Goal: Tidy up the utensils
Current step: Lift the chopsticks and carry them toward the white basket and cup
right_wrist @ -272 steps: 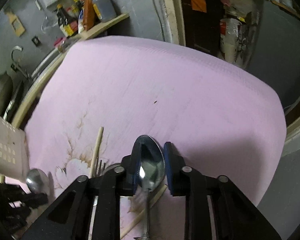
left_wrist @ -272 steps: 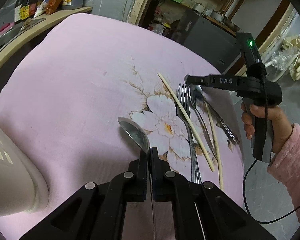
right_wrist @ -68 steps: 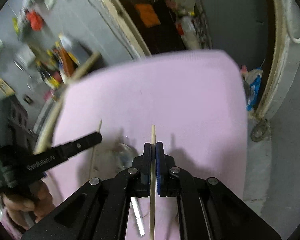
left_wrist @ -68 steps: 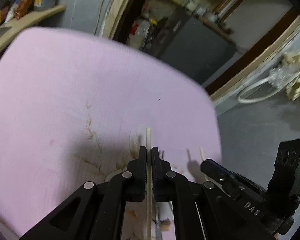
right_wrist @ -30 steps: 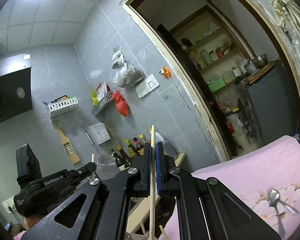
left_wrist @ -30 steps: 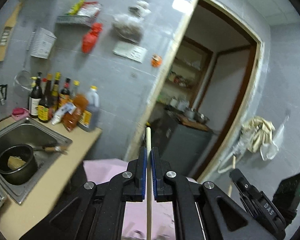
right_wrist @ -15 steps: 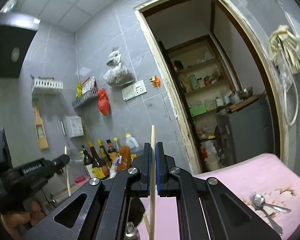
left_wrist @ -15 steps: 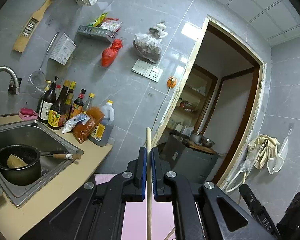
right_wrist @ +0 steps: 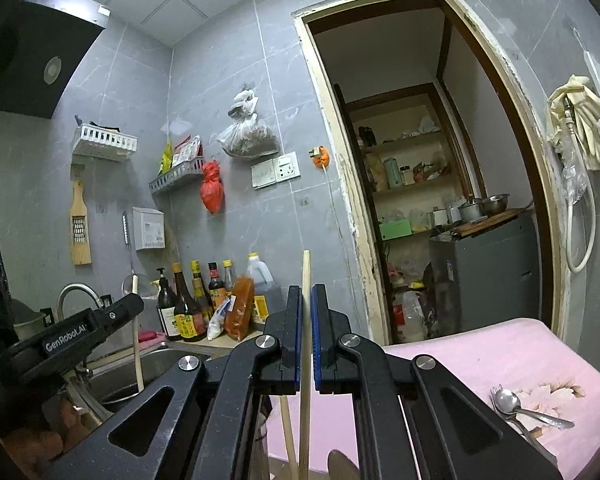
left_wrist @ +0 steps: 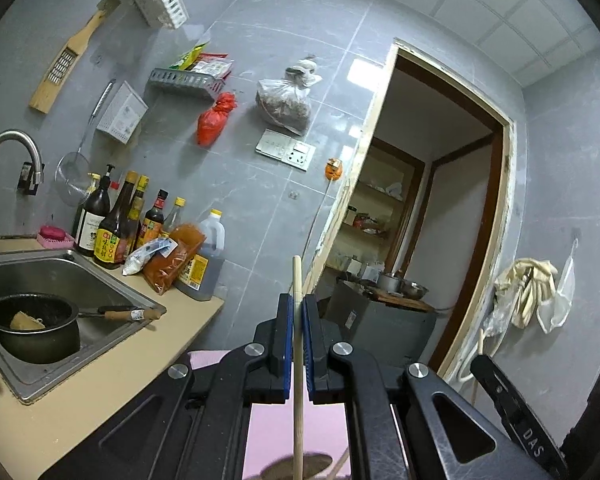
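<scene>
Both tools [left_wrist: 295,312] [right_wrist: 307,304] raised w/ chopsticks [left_wrist: 297,364] [right_wrist: 305,360], sink [left_wrist: 60,276] nearby

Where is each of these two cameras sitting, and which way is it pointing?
Left wrist: sits behind the left gripper, aimed up at the tiled wall, sink and doorway; its fingers pinch an upright chopstick.
Right wrist: sits behind the right gripper, facing the same wall; it pinches its own chopstick and sees the left gripper at lower left.
Shared: sauce bottles, red bag, doorway, pink tablecloth.
</scene>
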Available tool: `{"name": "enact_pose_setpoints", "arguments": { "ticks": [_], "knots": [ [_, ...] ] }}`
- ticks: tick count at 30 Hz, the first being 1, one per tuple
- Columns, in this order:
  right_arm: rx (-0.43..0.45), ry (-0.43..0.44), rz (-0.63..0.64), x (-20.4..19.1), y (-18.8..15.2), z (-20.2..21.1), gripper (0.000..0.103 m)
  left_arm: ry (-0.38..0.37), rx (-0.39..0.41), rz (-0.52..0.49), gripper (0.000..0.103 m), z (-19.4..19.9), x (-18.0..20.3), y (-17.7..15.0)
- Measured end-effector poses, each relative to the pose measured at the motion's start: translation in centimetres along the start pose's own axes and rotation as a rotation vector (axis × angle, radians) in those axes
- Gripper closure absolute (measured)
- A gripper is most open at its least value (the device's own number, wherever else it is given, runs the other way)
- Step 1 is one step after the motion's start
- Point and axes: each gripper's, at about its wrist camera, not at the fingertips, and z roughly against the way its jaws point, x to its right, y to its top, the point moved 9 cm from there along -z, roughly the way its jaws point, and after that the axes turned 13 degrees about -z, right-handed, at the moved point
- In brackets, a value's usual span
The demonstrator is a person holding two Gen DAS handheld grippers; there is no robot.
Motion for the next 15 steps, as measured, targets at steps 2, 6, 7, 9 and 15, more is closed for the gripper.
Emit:
{"name": "enact_pose_setpoints", "arguments": {
  "ticks": [2, 6, 7, 9, 15],
  "knots": [
    [-0.009, 0.003, 0.007, 0.0, -0.5, 0.1, 0.099, -0.001, 0.001, -0.022, 0.098, 0.4, 0.4, -0.4],
    [-0.04, 0.007, 0.023, -0.1, -1.1, 0.2, 0.099, -0.021, -0.016, -0.078, 0.098, 1.1, 1.5, -1.2],
    [-0.045, 0.011, 0.027, -0.1, -1.1, 0.4, 0.099, -0.026, -0.018, -0.096, 0.098, 1.3, 1.7, -1.1],
    [-0.06, 0.021, 0.05, -0.3, -1.0, 0.7, 0.098, -0.041, -0.037, -0.131, 0.098, 1.5, 2.2, -1.0],
    [-0.12, 0.039, 0.087, -0.6, -0.6, 0.9, 0.099, -0.028, -0.087, -0.174, 0.098, 1.7, 2.5, -0.4]
  ]
}}
